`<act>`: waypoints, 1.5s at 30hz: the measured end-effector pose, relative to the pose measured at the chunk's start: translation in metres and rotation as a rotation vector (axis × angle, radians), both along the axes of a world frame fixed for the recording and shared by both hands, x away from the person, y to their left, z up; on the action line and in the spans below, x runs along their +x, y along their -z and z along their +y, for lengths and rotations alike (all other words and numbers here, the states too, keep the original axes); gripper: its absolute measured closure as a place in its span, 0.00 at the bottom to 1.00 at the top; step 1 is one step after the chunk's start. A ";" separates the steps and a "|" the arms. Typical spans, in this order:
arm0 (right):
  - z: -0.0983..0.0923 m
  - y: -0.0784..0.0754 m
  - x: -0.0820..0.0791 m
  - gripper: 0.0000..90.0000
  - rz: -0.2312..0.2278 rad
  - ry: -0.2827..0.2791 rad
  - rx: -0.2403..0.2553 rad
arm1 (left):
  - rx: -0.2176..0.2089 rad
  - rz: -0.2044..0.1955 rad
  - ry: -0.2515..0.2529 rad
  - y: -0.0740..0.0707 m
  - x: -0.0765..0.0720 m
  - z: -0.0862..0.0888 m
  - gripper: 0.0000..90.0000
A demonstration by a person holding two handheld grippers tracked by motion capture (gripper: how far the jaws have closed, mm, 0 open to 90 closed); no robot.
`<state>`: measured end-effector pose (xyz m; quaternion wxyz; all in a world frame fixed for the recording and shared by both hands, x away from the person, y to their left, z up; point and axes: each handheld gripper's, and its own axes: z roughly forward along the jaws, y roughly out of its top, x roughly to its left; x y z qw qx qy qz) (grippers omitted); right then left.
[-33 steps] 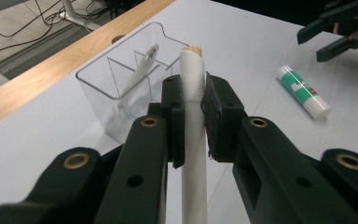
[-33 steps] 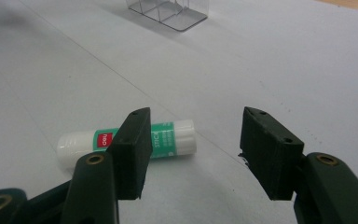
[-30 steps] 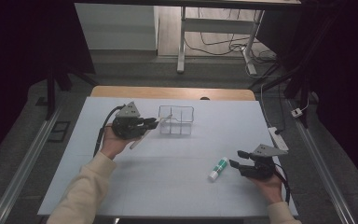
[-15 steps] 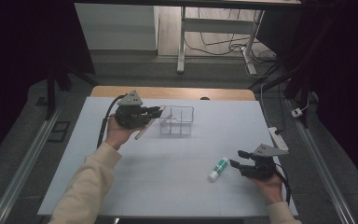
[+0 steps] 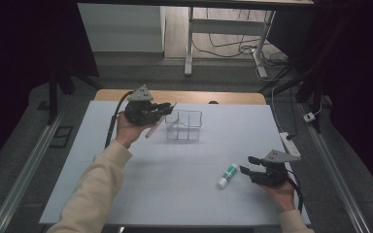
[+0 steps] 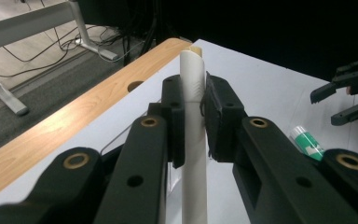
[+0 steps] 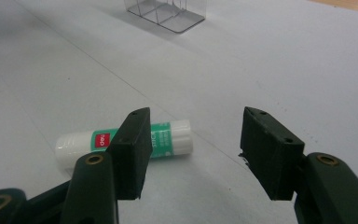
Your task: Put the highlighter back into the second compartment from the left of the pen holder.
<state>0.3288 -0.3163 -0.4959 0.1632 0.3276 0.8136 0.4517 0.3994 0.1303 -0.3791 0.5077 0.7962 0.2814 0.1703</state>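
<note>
Left gripper [image 6: 193, 116] clamps white tube [image 6: 193, 140]

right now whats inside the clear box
The clear box shows only bare dividers. The white stick in the left tongs covers its near-left corner.

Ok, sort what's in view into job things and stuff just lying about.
Job things:
- white stick, clamped in the left gripper
- clear box
- glue stick, lying before the open right gripper

Lying about:
- power strip
- floor cables
</note>
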 end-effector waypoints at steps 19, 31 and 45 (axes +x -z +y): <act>0.000 0.001 0.000 0.47 0.004 -0.007 0.003 | -0.004 -0.013 0.001 -0.015 0.018 -0.018 0.87; 0.000 0.001 0.000 0.47 0.007 -0.006 0.004 | -0.002 -0.016 -0.006 -0.016 0.032 -0.032 0.87; -0.002 0.001 0.001 0.47 0.010 -0.004 0.002 | -0.009 -0.039 -0.008 -0.021 0.044 -0.051 0.87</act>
